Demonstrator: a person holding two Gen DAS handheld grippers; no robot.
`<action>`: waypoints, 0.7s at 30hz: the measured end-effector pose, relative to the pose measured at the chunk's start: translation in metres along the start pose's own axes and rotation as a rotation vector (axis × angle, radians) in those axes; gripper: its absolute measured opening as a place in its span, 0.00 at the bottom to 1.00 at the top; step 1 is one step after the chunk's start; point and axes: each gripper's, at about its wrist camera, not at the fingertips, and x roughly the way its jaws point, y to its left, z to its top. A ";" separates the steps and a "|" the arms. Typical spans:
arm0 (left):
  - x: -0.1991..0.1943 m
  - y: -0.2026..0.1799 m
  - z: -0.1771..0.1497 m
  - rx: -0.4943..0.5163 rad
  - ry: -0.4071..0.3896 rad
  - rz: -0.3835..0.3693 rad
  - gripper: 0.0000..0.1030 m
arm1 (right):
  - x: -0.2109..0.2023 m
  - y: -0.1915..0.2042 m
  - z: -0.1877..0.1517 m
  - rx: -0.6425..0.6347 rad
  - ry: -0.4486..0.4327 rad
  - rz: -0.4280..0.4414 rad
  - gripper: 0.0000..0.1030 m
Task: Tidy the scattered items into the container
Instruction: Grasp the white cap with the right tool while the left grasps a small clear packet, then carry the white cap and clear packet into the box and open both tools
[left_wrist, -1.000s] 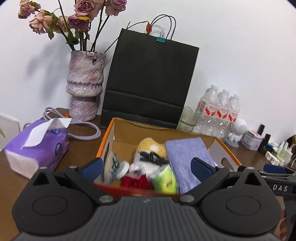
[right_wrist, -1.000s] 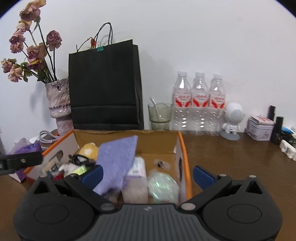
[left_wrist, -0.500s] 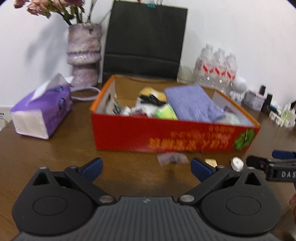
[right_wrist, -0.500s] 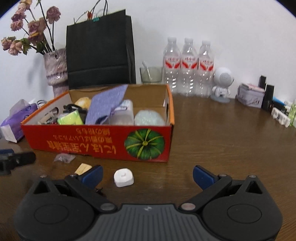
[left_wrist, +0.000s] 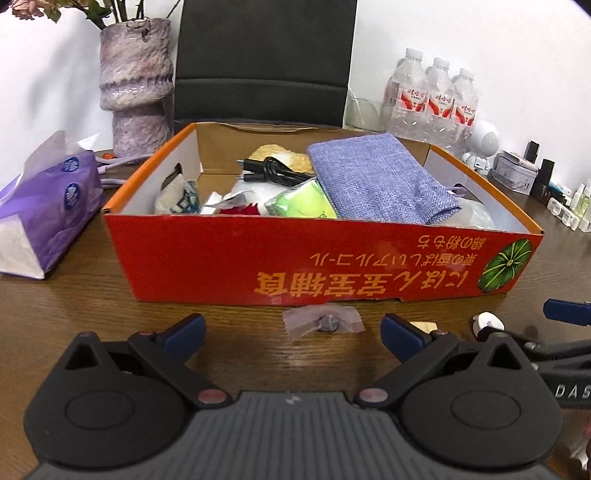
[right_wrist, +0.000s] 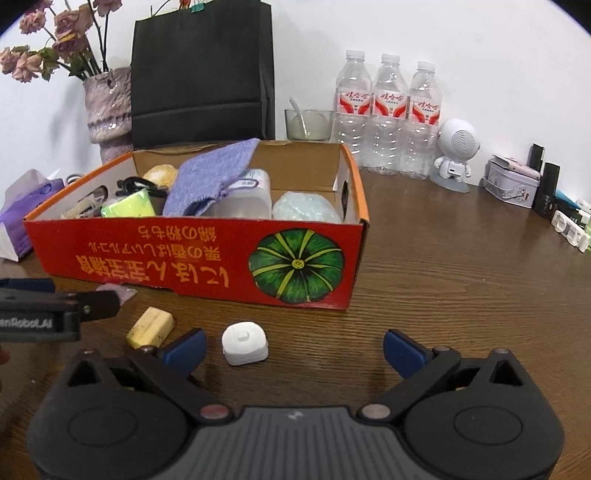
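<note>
Left gripper (left_wrist: 291, 334) fingers spread wide, holding nothing, low over the wooden table (left_wrist: 92, 295). Small clear packet (left_wrist: 322, 324) with a dark bit inside lies on the table between the fingertips, slightly ahead, untouched. Red cardboard box (left_wrist: 314, 258) sits right beyond it, pumpkin print on the front wall. Inside: purple cloth (left_wrist: 376, 184) draped toward the right-finger side, black cable (left_wrist: 275, 171) further back, green packet (left_wrist: 304, 205) near the front wall.

Right gripper (right_wrist: 293, 349) also released, empty. White cap-like piece (right_wrist: 244, 342) sits on the table just inside the left fingertip, not gripped. Yellow block (right_wrist: 150, 327) lies outside that left finger, just beside it. Box corner is straight ahead of the fingers.

Purple tissue pack (left_wrist: 44, 206) well left of the left gripper's fingers. Water bottles (right_wrist: 388, 110) far ahead past the box, against the wall.
</note>
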 end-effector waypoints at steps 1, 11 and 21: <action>0.002 -0.001 0.000 0.002 0.003 -0.003 1.00 | 0.001 0.001 0.000 -0.003 0.003 0.004 0.96; -0.008 0.001 -0.001 0.010 -0.037 -0.085 0.19 | -0.006 0.012 0.000 -0.033 -0.009 0.075 0.24; -0.025 0.002 -0.005 0.017 -0.071 -0.111 0.19 | -0.016 0.008 -0.001 -0.010 -0.053 0.080 0.24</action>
